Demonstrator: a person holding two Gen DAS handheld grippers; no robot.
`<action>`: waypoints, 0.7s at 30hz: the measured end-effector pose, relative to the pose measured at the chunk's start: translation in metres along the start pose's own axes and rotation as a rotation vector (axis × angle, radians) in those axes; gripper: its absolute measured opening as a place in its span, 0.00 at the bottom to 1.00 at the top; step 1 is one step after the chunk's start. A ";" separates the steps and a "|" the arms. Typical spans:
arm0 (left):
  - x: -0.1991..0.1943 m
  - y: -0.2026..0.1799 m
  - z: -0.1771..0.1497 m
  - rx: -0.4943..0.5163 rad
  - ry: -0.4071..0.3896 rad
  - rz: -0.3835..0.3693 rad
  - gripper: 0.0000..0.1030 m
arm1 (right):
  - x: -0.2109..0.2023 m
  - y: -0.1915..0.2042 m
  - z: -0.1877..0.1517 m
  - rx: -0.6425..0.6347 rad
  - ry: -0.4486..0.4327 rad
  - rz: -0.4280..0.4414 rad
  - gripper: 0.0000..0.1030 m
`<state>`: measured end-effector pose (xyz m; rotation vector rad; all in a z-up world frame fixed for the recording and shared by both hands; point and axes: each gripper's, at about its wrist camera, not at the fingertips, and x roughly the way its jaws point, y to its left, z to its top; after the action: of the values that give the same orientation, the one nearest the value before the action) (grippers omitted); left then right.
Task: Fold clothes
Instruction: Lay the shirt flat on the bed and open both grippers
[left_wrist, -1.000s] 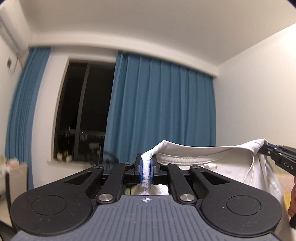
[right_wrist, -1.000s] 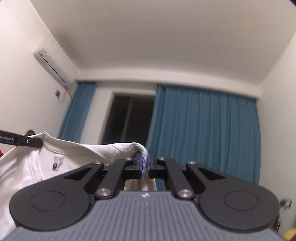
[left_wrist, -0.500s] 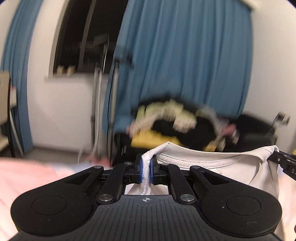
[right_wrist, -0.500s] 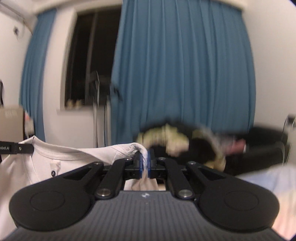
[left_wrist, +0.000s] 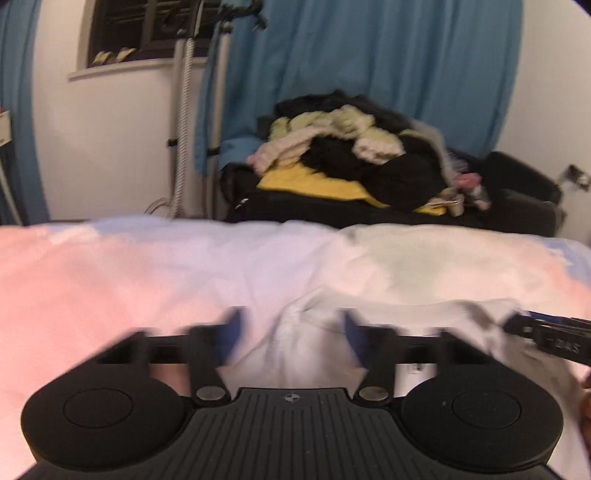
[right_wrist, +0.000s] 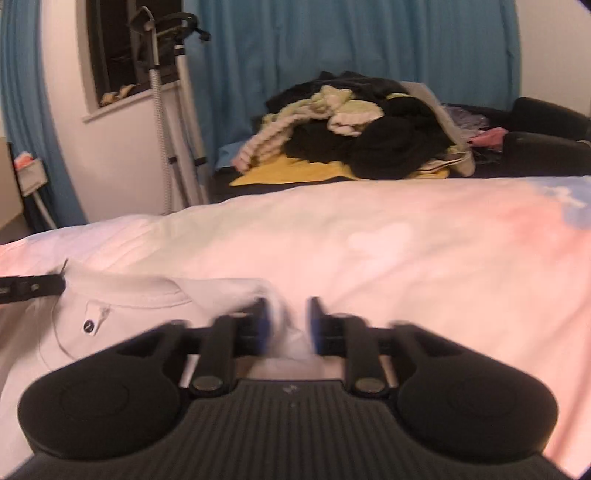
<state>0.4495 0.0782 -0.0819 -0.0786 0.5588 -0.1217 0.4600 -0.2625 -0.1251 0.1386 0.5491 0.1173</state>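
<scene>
A white T-shirt (left_wrist: 417, 321) (right_wrist: 140, 321) lies on the pastel bed cover (left_wrist: 129, 273) (right_wrist: 424, 236), neckline facing me. My left gripper (left_wrist: 291, 328) hovers over the shirt's left shoulder, its jaws opening wide; a fold of white cloth sits loose between them, touching neither pad. My right gripper (right_wrist: 288, 325) is at the shirt's right shoulder, its jaws opening too, with cloth slack in the gap. Each gripper's tip shows at the edge of the other's view.
Beyond the bed's far edge, a dark sofa (left_wrist: 517, 199) carries a pile of clothes (left_wrist: 354, 155) (right_wrist: 354, 129). A garment steamer pole (left_wrist: 183, 122) (right_wrist: 162, 110) stands by the window, with blue curtains (left_wrist: 369, 55) behind. A hand's edge shows at the far right.
Both grippers swung down from holding the shirt in the air to the bed. Their jaws, shut on the shoulders before, have parted and let the cloth go.
</scene>
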 end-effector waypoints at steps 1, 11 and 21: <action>-0.014 -0.004 0.000 0.026 -0.038 0.003 0.76 | -0.005 -0.001 0.002 0.004 0.007 0.000 0.50; -0.195 -0.014 -0.016 0.031 -0.161 -0.015 0.76 | -0.171 0.026 0.016 -0.039 -0.110 0.069 0.50; -0.346 -0.024 -0.096 -0.053 -0.133 0.014 0.76 | -0.357 0.046 -0.060 -0.021 -0.218 0.141 0.51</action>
<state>0.1048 0.0975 0.0209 -0.1337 0.4300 -0.0872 0.1225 -0.2646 0.0143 0.1673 0.3203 0.2421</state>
